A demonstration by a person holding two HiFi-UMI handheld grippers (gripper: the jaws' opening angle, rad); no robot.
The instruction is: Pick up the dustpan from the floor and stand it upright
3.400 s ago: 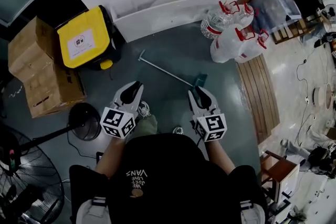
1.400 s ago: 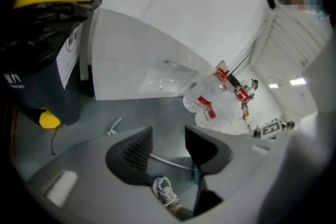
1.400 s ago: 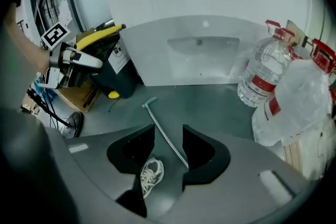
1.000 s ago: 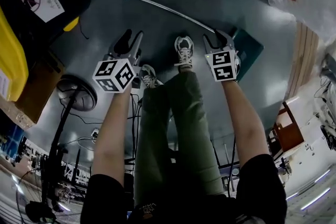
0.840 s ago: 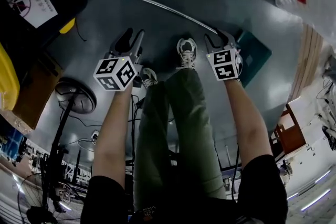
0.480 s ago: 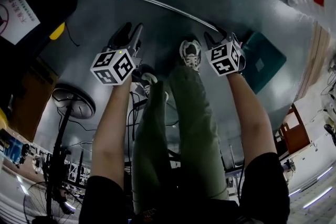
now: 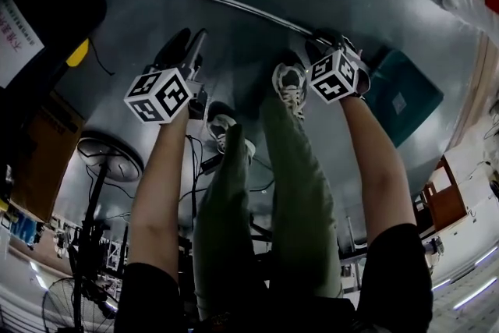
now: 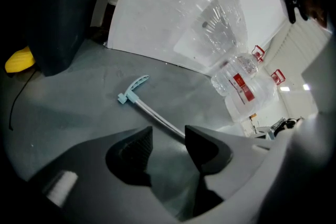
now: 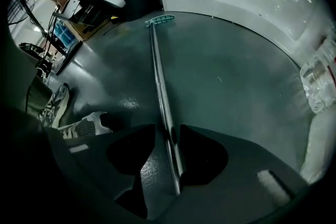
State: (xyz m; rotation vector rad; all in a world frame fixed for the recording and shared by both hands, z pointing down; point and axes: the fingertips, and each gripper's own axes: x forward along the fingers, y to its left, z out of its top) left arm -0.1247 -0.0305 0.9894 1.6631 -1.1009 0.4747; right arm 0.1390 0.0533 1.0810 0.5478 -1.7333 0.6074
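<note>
Here, left hand-held gripper (image 8: 168,140) open and empty, right hand-held gripper (image 9: 167,132) open astride dustpan handle (image 9: 157,76).

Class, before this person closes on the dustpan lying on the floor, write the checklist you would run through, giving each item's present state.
1. The dustpan handle lies between the jaws of the right hand-held gripper: ok.
2. Those jaws closed on the handle: not ok, they stand apart.
3. The left hand-held gripper is free to help: ok, open and empty.
4. The shoe is clear of the pan: ok.
5. The pan is empty of rubbish: cannot tell.
</note>
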